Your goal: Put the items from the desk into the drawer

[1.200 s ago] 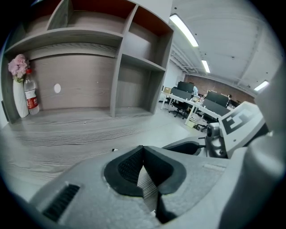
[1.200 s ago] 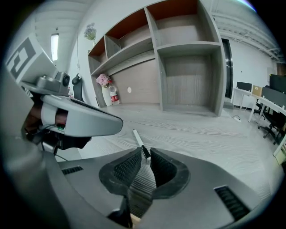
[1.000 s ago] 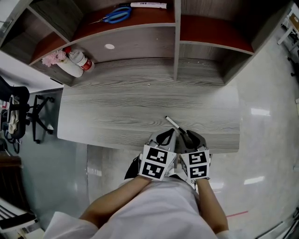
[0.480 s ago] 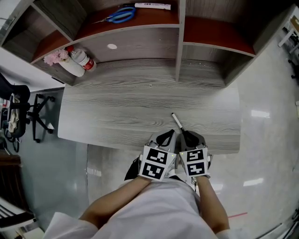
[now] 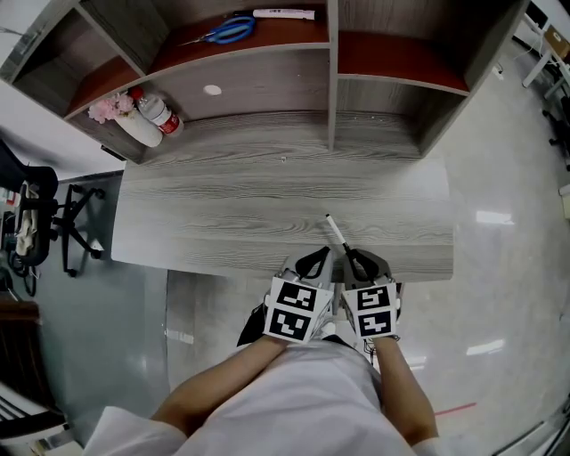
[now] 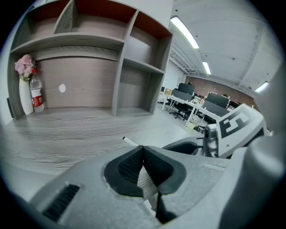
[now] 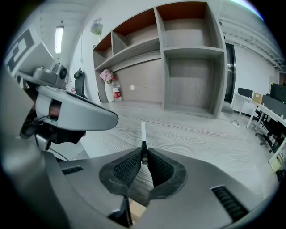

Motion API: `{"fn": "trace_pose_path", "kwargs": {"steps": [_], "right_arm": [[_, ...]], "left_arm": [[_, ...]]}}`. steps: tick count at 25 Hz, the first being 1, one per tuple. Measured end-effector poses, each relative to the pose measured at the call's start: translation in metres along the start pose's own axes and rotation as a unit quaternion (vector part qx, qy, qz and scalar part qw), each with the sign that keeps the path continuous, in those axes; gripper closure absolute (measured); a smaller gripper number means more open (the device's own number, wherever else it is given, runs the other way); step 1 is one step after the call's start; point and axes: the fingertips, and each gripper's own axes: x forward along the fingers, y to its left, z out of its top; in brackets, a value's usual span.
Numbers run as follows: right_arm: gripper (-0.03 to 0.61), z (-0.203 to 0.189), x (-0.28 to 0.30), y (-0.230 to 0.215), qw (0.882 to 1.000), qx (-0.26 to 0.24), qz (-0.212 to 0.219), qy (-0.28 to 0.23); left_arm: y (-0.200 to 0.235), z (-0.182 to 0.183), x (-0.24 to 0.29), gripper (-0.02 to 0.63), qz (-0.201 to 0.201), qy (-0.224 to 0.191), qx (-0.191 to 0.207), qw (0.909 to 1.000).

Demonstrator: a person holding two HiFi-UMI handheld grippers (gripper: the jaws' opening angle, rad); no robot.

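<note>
A thin white pen with a black end sticks out over the front of the grey wood desk, and my right gripper is shut on its black end. In the right gripper view the pen points away from the shut jaws of the right gripper toward the shelves. My left gripper sits right beside it at the desk's front edge. The left gripper has its pads pressed together with nothing between them. The pen's white tip peeks past it. No drawer shows in any view.
Blue scissors and a white marker lie on the upper shelf. A bottle and a white vase of pink flowers stand at the desk's back left. A black chair is left of the desk.
The pen in my right gripper has swung slightly, its far tip now pointing more straight ahead. Both grippers remain close together at the desk's front edge.
</note>
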Motion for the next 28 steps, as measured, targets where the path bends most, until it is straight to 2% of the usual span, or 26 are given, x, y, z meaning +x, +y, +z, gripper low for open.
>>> {"fn": "trace_pose_path", "kwargs": {"steps": [17,28], "right_arm": [[0.54,-0.031,-0.058,0.014,1.0,0.006,-0.013,-0.015],[0.54,-0.071,-0.094,0.019,0.999,0.015,-0.022,-0.018]], "left_arm": [[-0.041,-0.023,-0.029,0.609,-0.003,-0.016,-0.001,0.9999],[-0.077,-0.05,-0.042,0.611,-0.007,-0.017,-0.006,0.9998]]}}
